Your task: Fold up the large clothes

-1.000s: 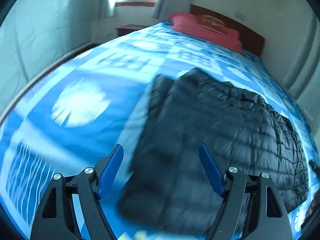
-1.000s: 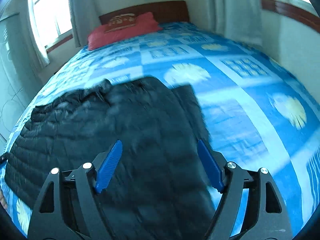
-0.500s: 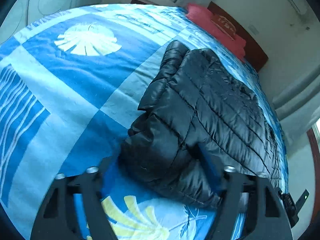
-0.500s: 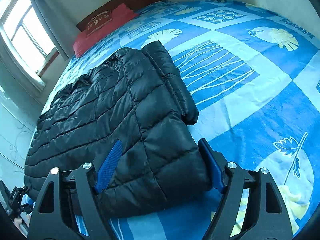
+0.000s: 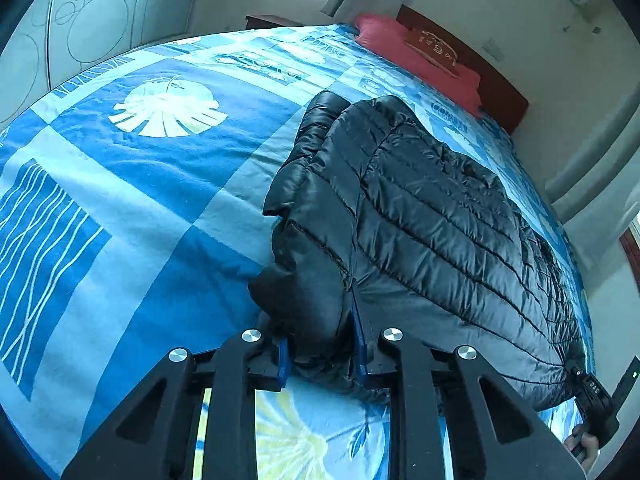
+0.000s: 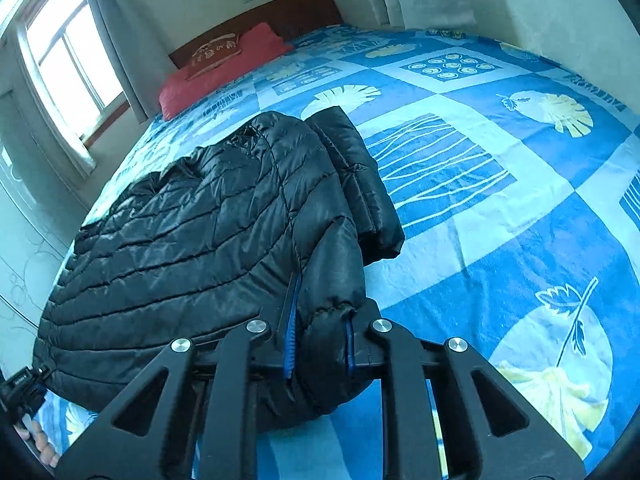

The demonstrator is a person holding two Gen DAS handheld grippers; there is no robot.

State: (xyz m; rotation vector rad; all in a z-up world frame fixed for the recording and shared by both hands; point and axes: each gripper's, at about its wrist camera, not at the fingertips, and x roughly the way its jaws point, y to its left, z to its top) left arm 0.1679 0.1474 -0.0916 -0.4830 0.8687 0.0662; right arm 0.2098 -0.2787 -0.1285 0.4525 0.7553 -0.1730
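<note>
black puffer jacket (image 5: 440, 216) spread across the middle of the blue patterned bedspread (image 5: 120, 200), my left claw (image 5: 322, 344) just closed, pinching its near corner at lower centre, my right claw (image 6: 320, 336) likewise clamped on the other near corner, red pillow (image 6: 224, 68) at upper left

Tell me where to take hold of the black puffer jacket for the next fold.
Grip the black puffer jacket at its two near hem corners, coming from the foot of the bed: it lies flat, and the left gripper and right gripper have just closed there.
</note>
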